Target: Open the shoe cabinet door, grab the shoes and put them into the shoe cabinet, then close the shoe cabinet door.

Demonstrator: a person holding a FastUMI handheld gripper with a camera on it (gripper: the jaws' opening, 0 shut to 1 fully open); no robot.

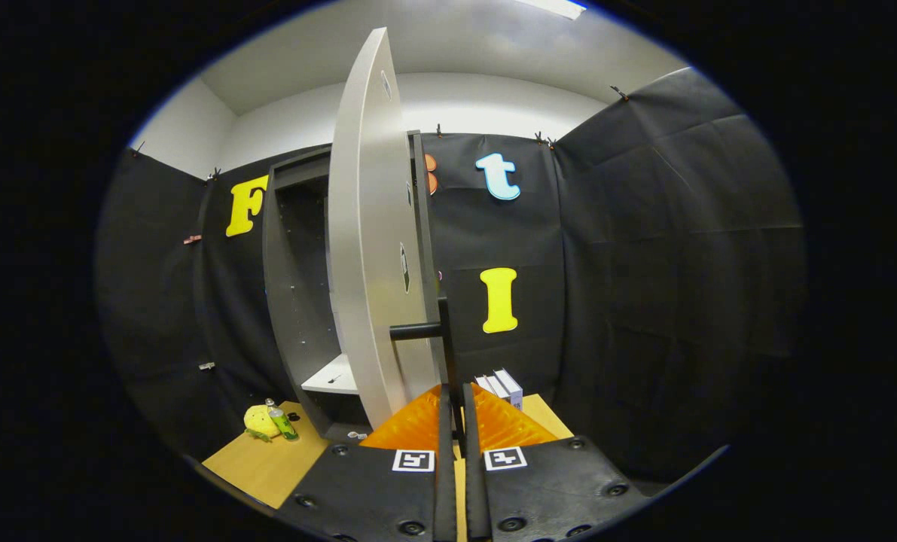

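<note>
Jaws clenched on the dark door handle [418,331] at twelve o'clock, cabinet door [369,248] swung open, shoe cabinet [290,301] at eleven, counter [267,463], yellow toy [260,421] at ten.

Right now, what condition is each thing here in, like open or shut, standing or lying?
Cabinet door: swung open, edge toward the camera.
Door handle: dark bar, held between the fingers.
Gripper: shut on the handle.
Shoe cabinet: open, dark inside, pale shelf showing at the bottom.
Small bottle: leaning against a yellow soft toy.
Books: standing upright together.
</note>
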